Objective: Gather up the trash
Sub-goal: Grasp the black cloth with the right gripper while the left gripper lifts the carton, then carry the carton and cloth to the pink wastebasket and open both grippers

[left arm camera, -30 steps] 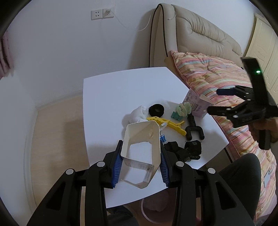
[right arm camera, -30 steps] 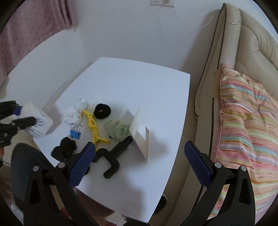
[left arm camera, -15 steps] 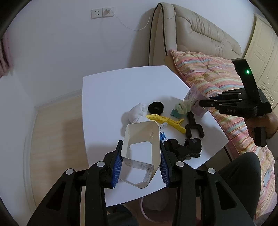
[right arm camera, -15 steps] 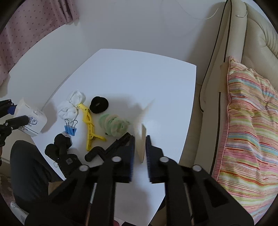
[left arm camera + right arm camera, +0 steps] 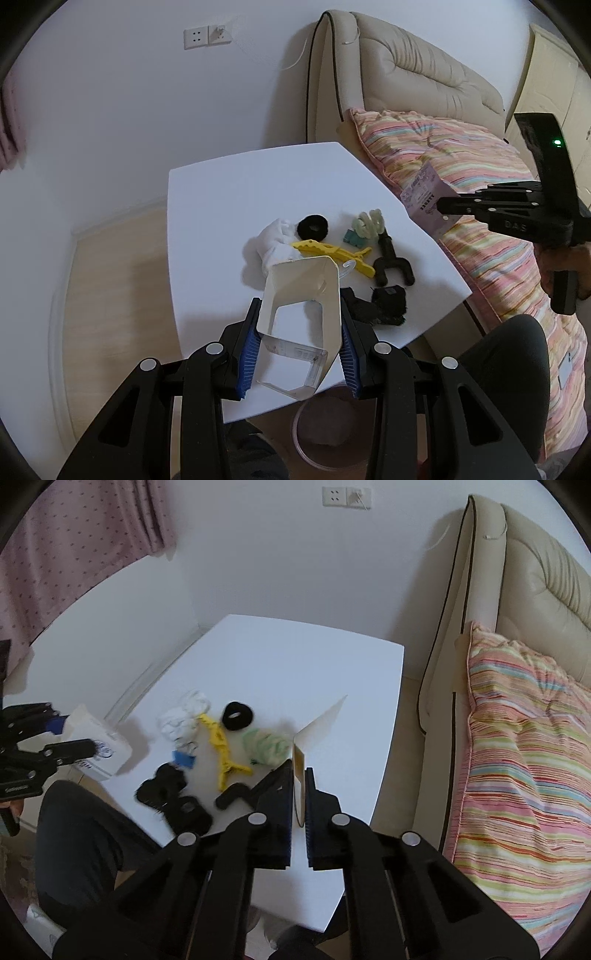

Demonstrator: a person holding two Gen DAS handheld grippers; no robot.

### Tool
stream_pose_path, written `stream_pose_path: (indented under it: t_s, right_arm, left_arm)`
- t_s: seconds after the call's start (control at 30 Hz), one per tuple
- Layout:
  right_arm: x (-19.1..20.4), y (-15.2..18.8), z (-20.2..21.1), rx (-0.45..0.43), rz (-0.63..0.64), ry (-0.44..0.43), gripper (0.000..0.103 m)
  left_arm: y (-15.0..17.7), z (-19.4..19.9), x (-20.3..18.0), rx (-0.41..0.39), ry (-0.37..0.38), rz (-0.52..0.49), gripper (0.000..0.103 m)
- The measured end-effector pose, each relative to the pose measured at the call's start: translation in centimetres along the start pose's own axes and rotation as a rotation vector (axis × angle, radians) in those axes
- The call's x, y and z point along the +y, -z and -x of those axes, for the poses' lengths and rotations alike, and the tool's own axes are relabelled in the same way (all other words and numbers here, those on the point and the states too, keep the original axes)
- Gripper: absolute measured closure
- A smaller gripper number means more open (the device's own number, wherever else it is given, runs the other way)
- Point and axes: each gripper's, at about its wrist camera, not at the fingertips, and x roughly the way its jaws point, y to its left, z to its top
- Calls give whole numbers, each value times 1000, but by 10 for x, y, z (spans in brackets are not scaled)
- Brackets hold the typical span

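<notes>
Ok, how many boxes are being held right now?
2. An opened white box sits between the left gripper fingers over the table's near edge. A flattened pink-printed box is pinched in the right gripper, above the table's right side.

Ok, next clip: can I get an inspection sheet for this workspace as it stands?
Surface: white table, far half bare.
Job's things: open white carton; flattened pink-printed carton; crumpled white tissue; bin under the near table edge.
Clutter: black hair tie, yellow clip, green scrunchie, blue binder clip, black Y-shaped tool.
Grippers: left gripper clamps the white carton; right gripper pinches the pink-printed carton.
Cables: thin white cord at the wall socket.
Surroundings: beige sofa, striped cushion, pink curtain.
</notes>
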Motion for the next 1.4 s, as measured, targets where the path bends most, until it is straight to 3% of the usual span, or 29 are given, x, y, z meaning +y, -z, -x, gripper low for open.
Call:
stream_pose_path:
  t_s: [0.57, 1.03, 1.4]
  right_arm:
    - [66, 65, 67, -84, 21, -84, 98]
    - [130, 119, 67, -43, 96, -141, 98]
    - [163, 140, 47, 21, 135, -189, 98]
  left_arm:
    - [44, 37, -32, -44, 19, -32, 65]
    - [92, 57, -39, -65, 11, -20, 65]
    - [123, 71, -27, -65, -4, 8, 65]
